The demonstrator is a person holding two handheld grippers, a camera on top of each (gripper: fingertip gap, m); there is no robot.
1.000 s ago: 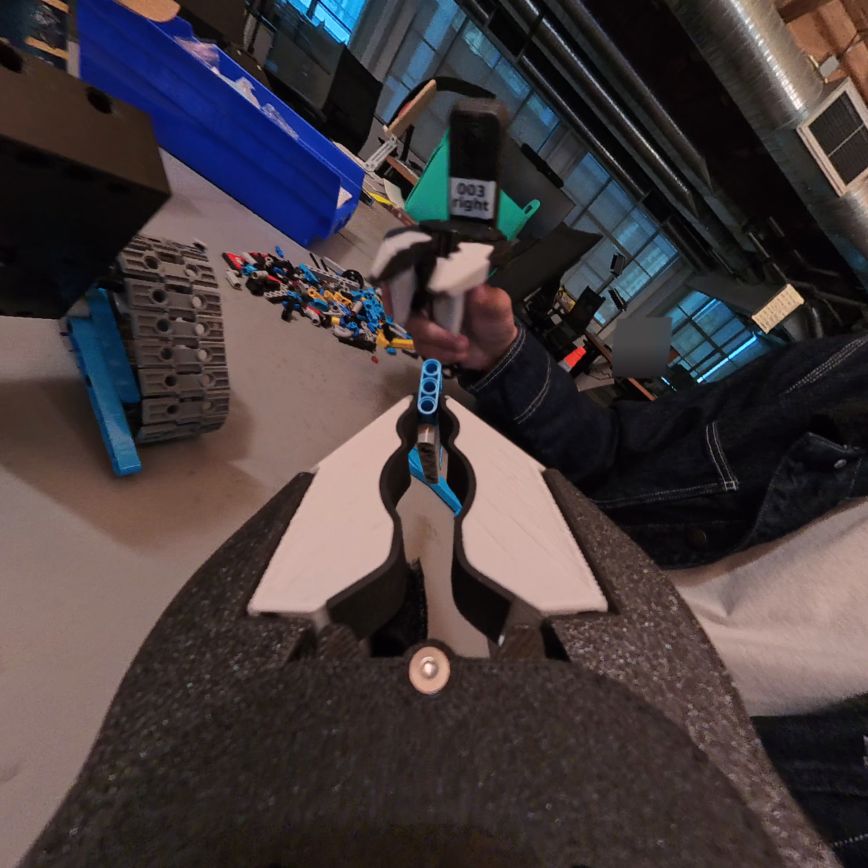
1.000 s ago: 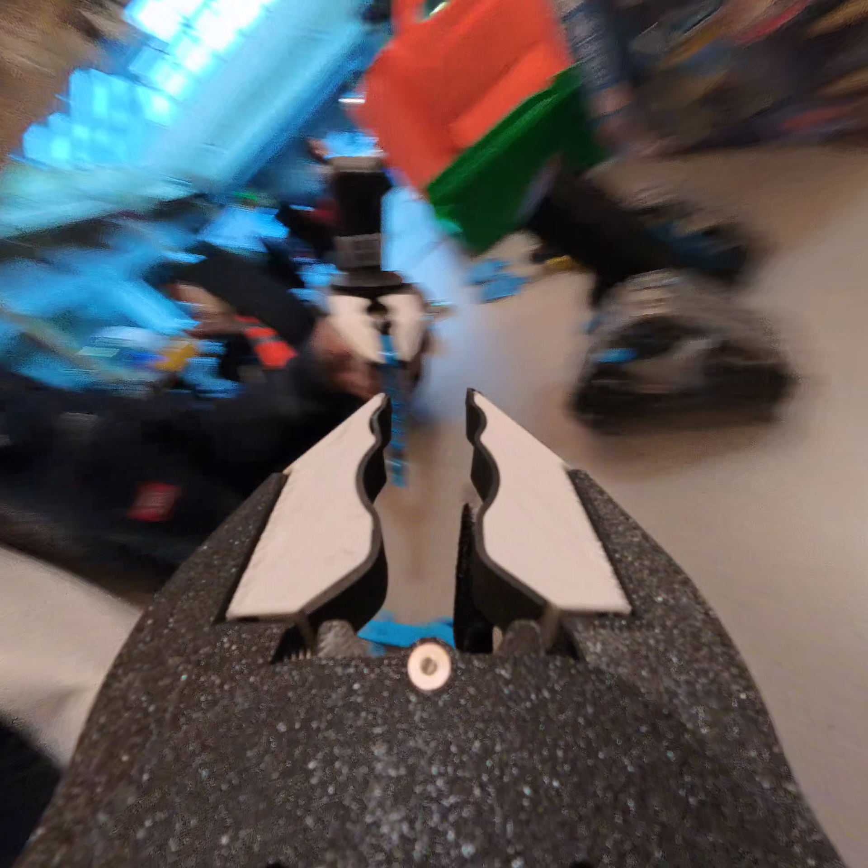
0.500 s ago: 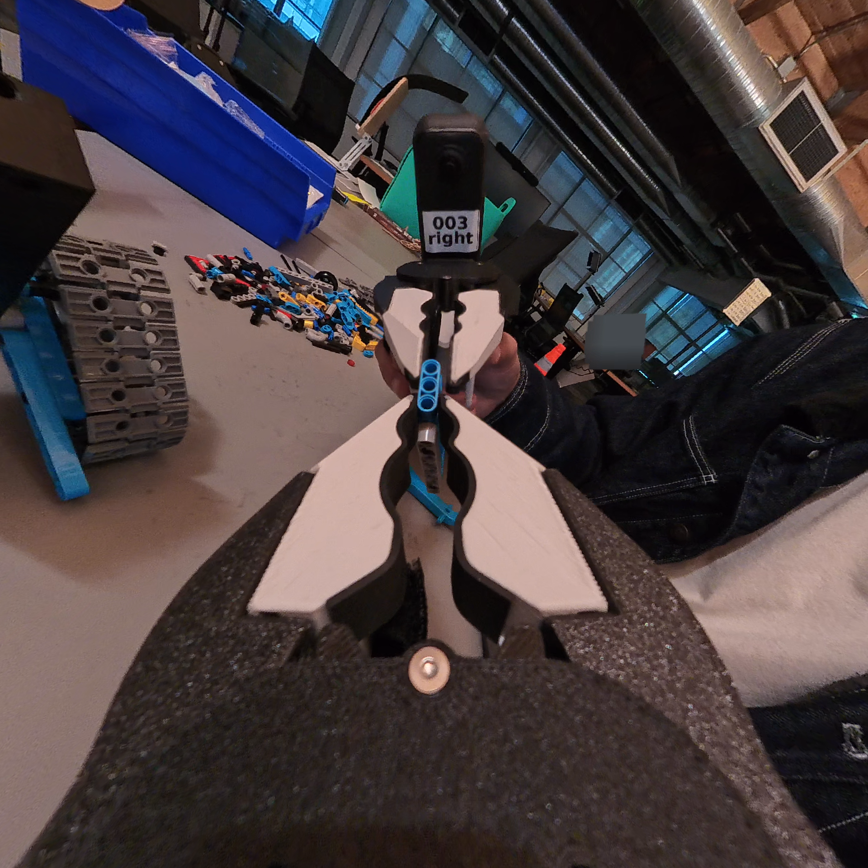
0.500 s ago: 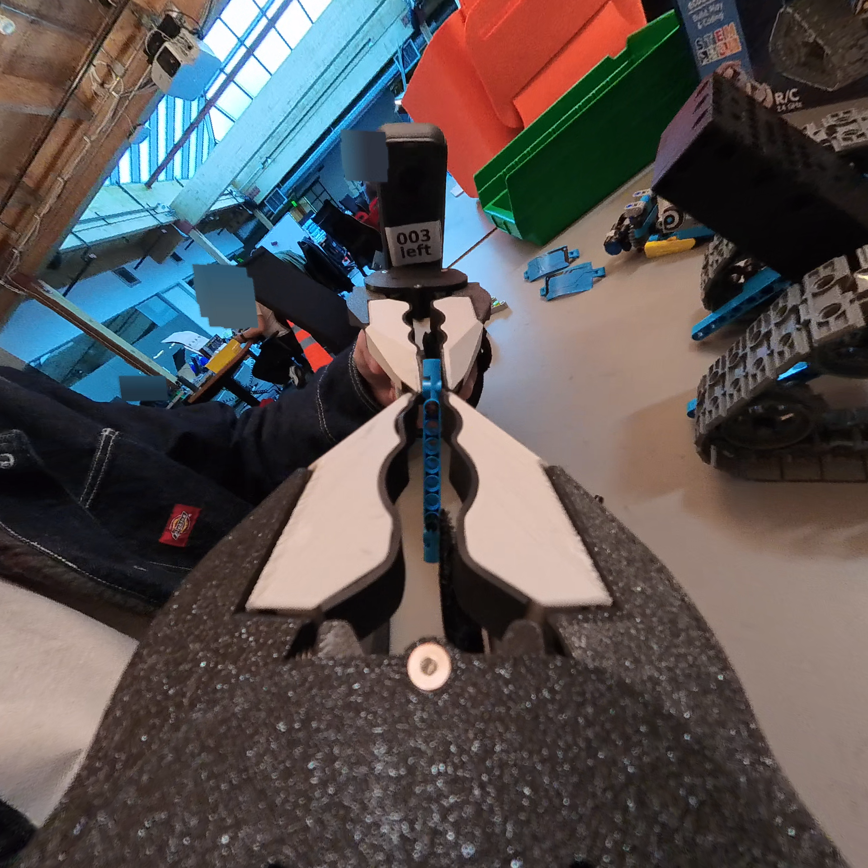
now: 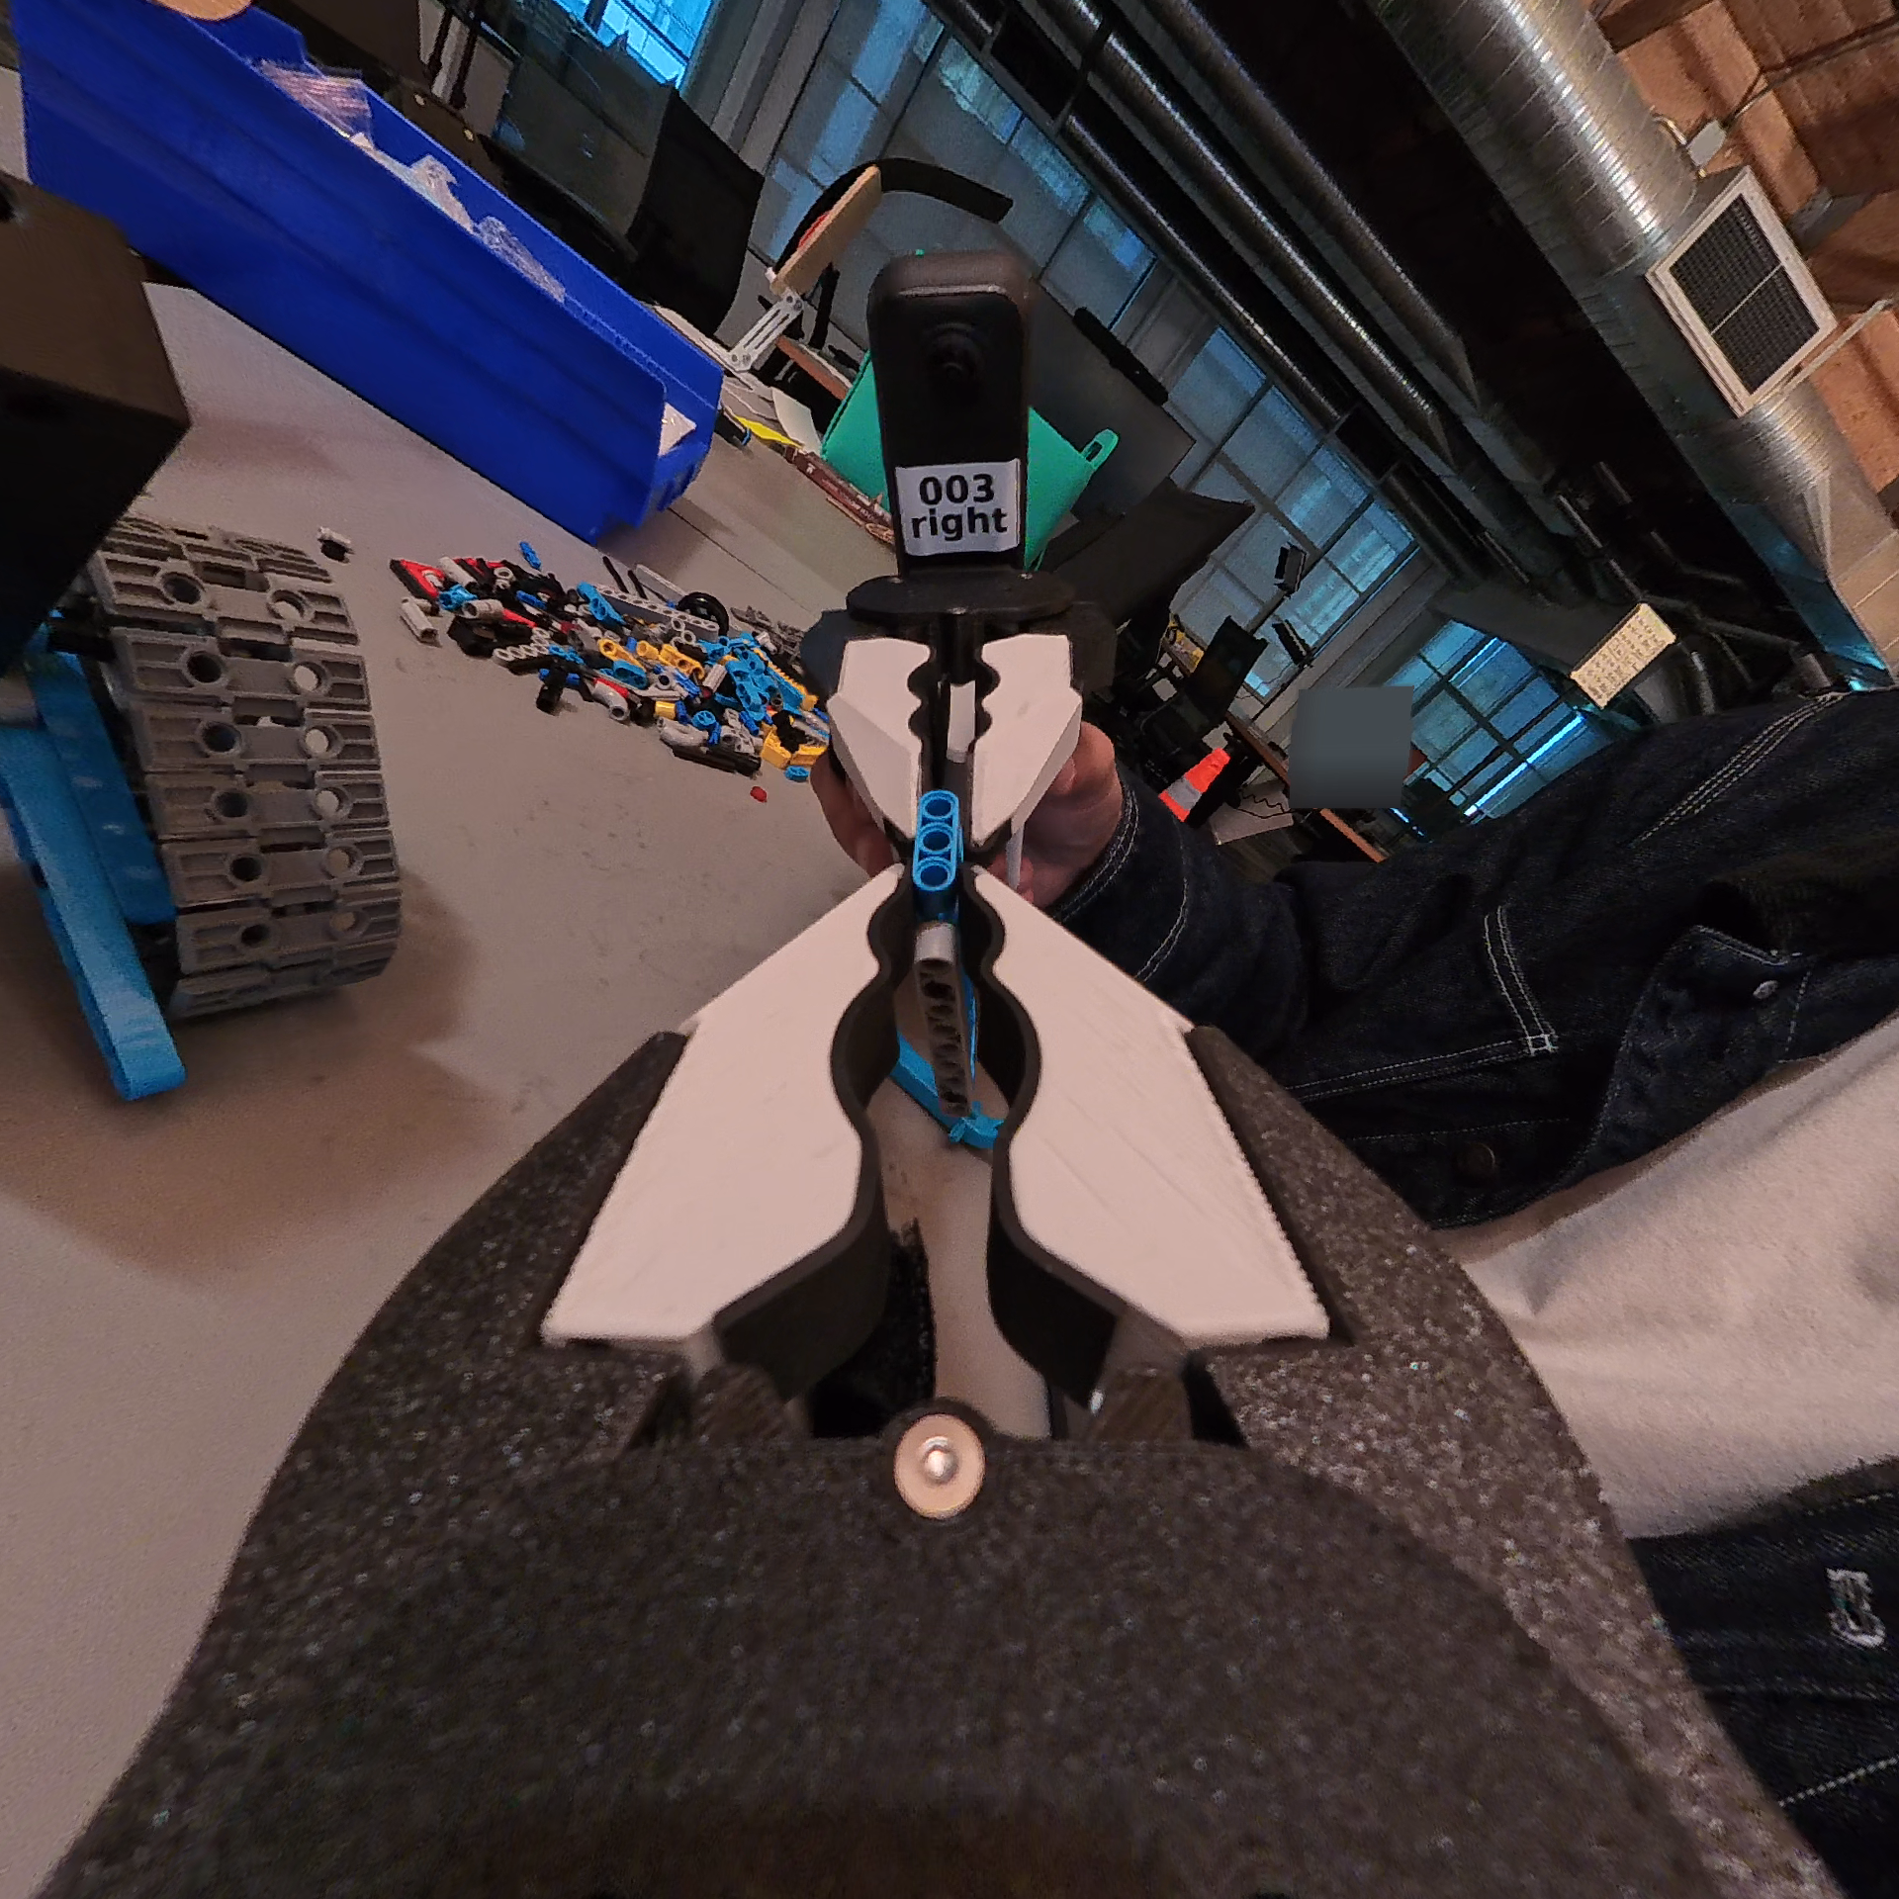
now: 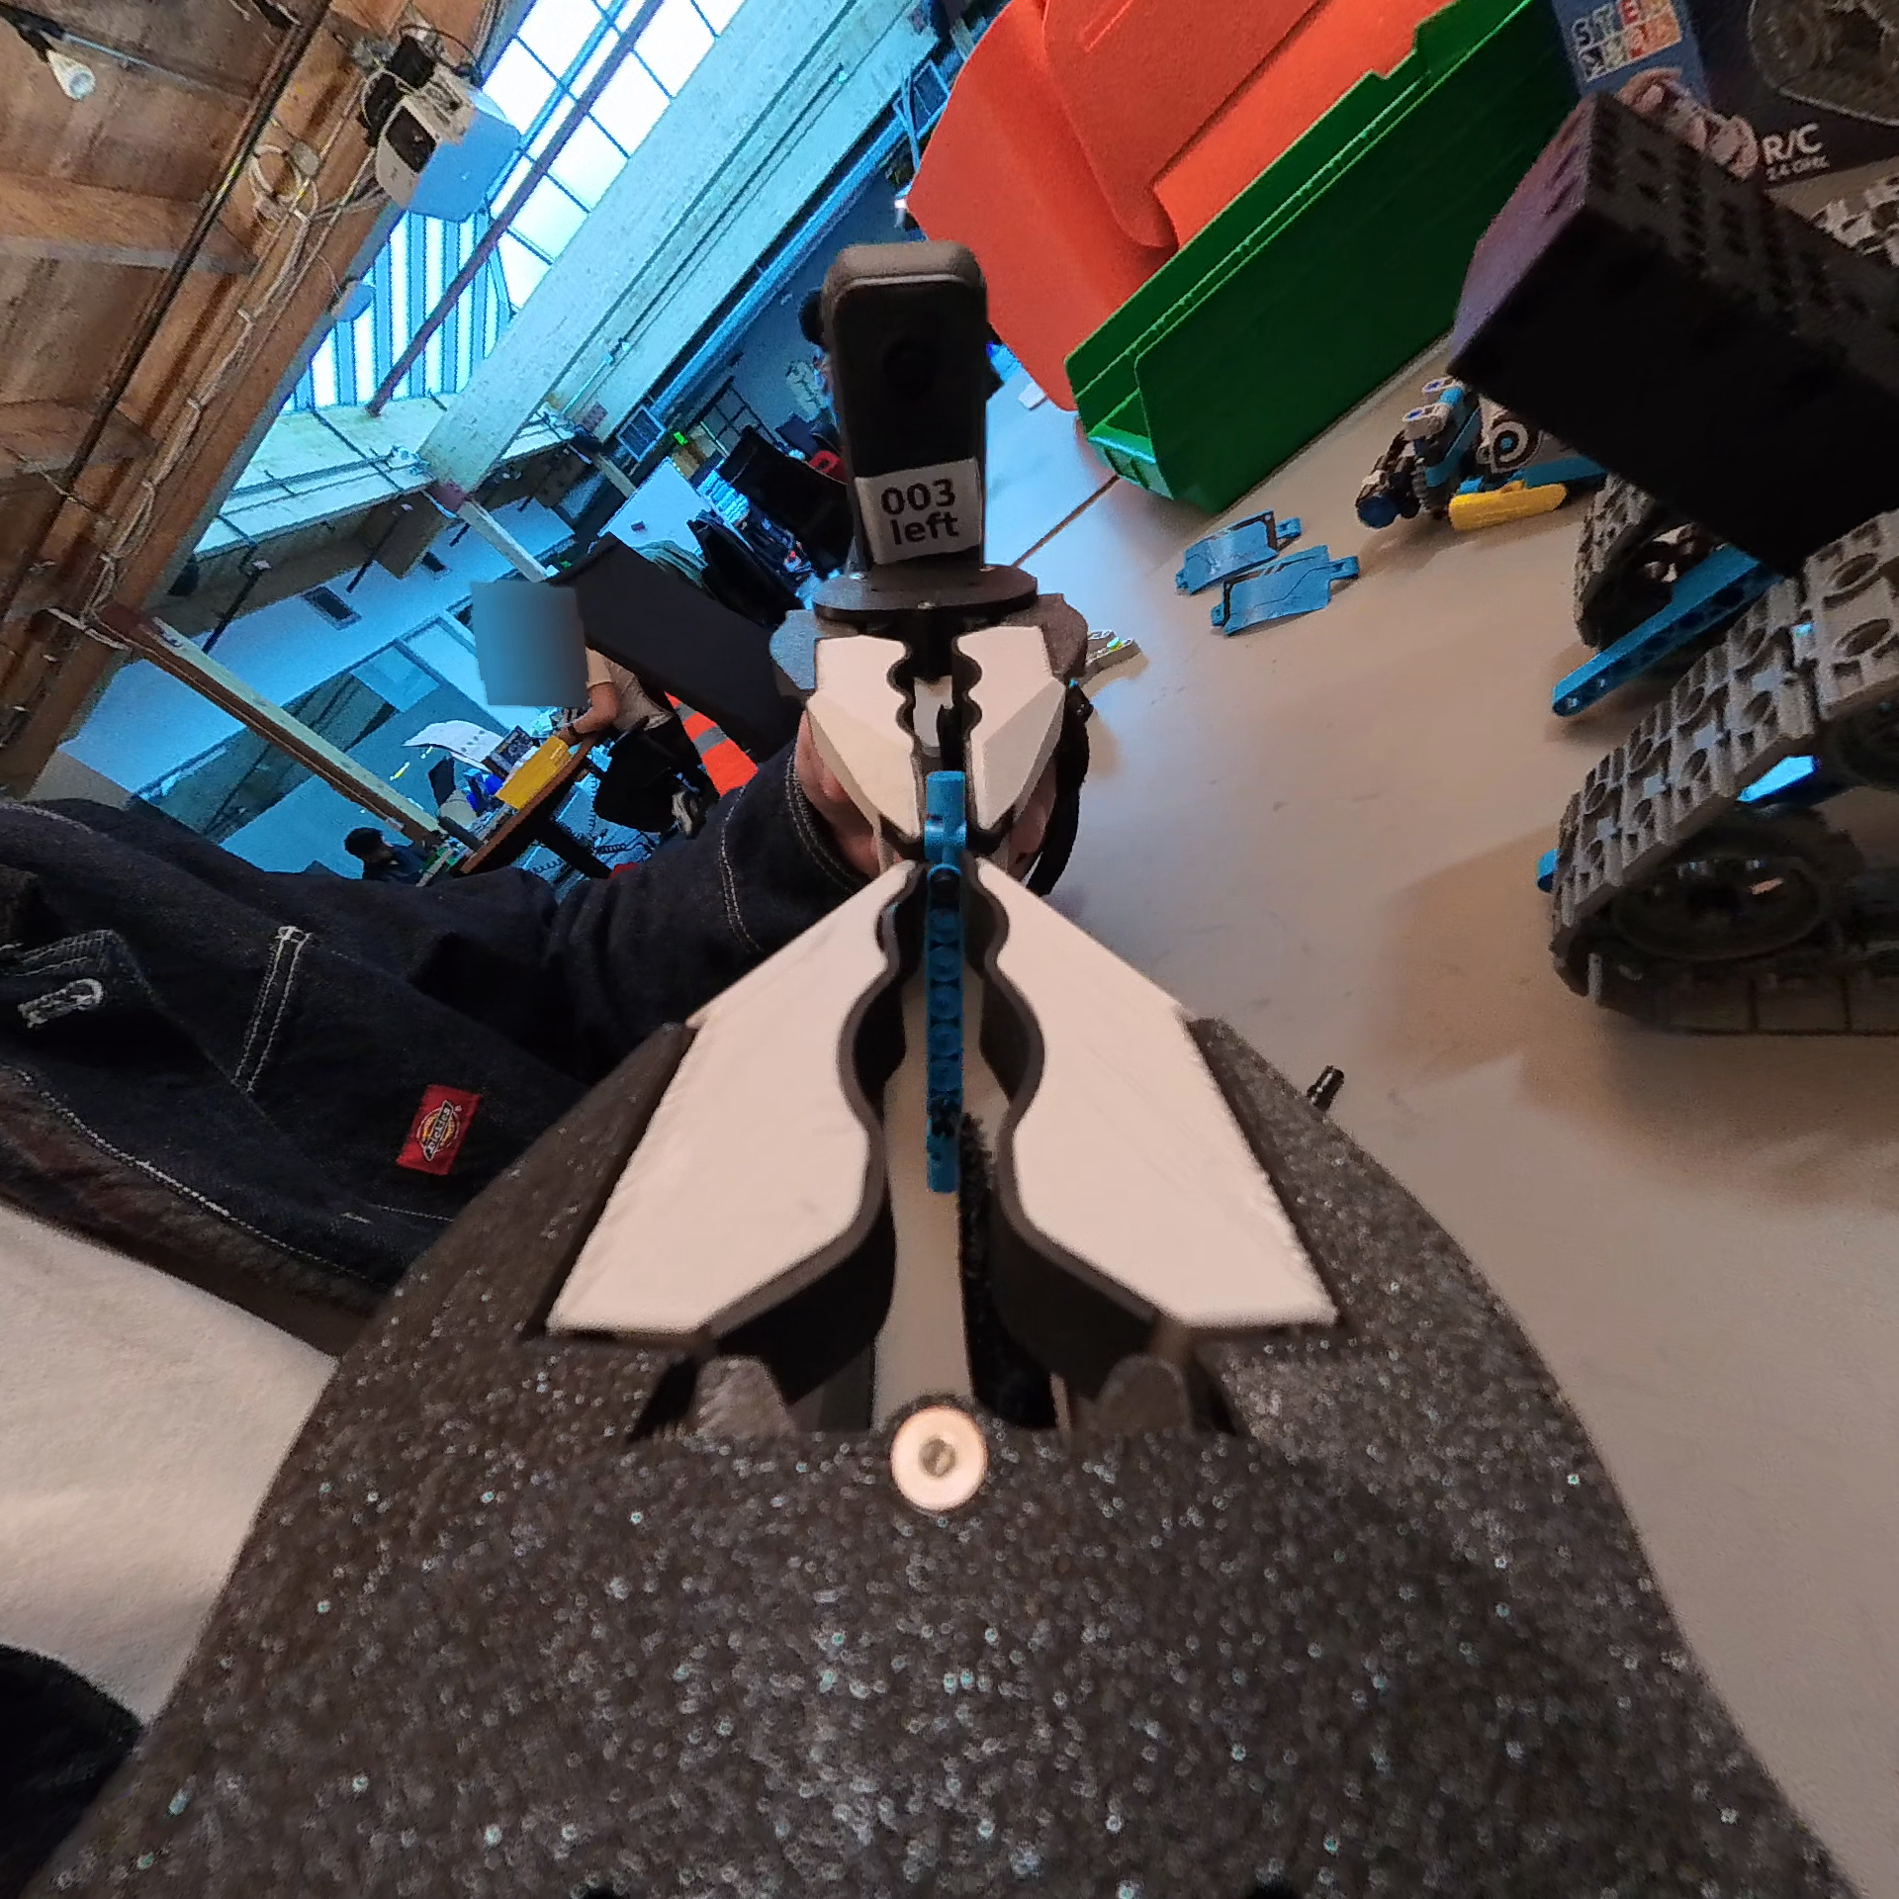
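Note:
My left gripper (image 5: 937,886) is shut on a small build of a blue holed beam (image 5: 937,838), a grey pin and a black beam (image 5: 947,1028). The blue beam's end sticks out past my fingertips. My right gripper (image 5: 943,812) faces it tip to tip and is shut on that protruding end. In the right wrist view my right gripper (image 6: 940,876) clamps the blue beam (image 6: 943,1028) edge-on, and it runs forward into the left gripper (image 6: 942,822). Both are held above the grey table (image 5: 575,925). A hand in a denim sleeve (image 5: 1336,976) holds each gripper.
A tracked vehicle with grey treads (image 5: 247,802) and a black block on top (image 6: 1696,339) stands close by. A pile of loose parts (image 5: 637,658) and a blue bin (image 5: 360,257) lie beyond. Green (image 6: 1285,308) and orange (image 6: 1130,123) bins, flat blue parts (image 6: 1264,575) and a small robot (image 6: 1459,462) sit farther off.
A second ago my right gripper was open and swinging in toward the left one. It has closed on the blue beam's free end. Both grippers now hold still, tip to tip.

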